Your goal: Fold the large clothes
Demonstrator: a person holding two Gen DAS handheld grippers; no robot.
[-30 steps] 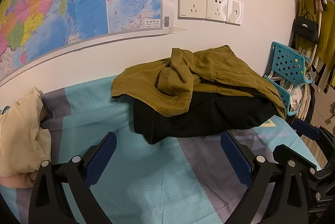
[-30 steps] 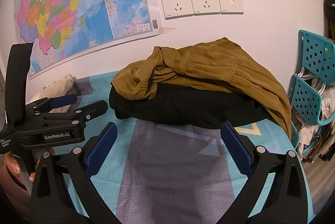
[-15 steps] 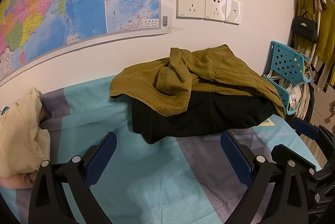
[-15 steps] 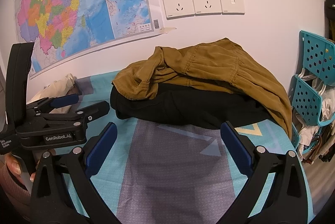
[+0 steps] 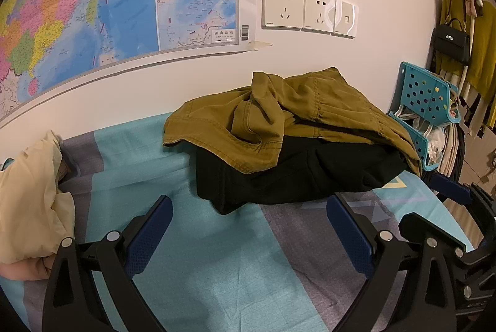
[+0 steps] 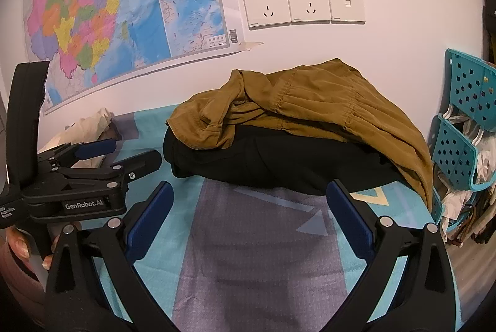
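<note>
An olive-brown garment [image 5: 297,115] [image 6: 297,108] lies crumpled on top of a black garment [image 5: 297,174] [image 6: 279,164], piled against the wall at the far side of a bed. My left gripper [image 5: 249,226] is open, a short way in front of the pile, with nothing between its blue pads. My right gripper [image 6: 248,208] is open too, its fingers just short of the black garment's front edge. The left gripper's body [image 6: 83,177] shows at the left of the right wrist view, held by a hand [image 6: 21,248].
The bed sheet [image 5: 217,263] [image 6: 263,254] has teal and grey-purple patches. A cream cloth [image 5: 28,201] is heaped at the left. Teal perforated racks [image 5: 427,102] [image 6: 458,152] stand at the bed's right edge. A map [image 5: 93,6] and sockets [image 5: 307,9] are on the wall.
Both views have shifted only slightly; the grippers stay open in front of the pile and the clothes have not moved.
</note>
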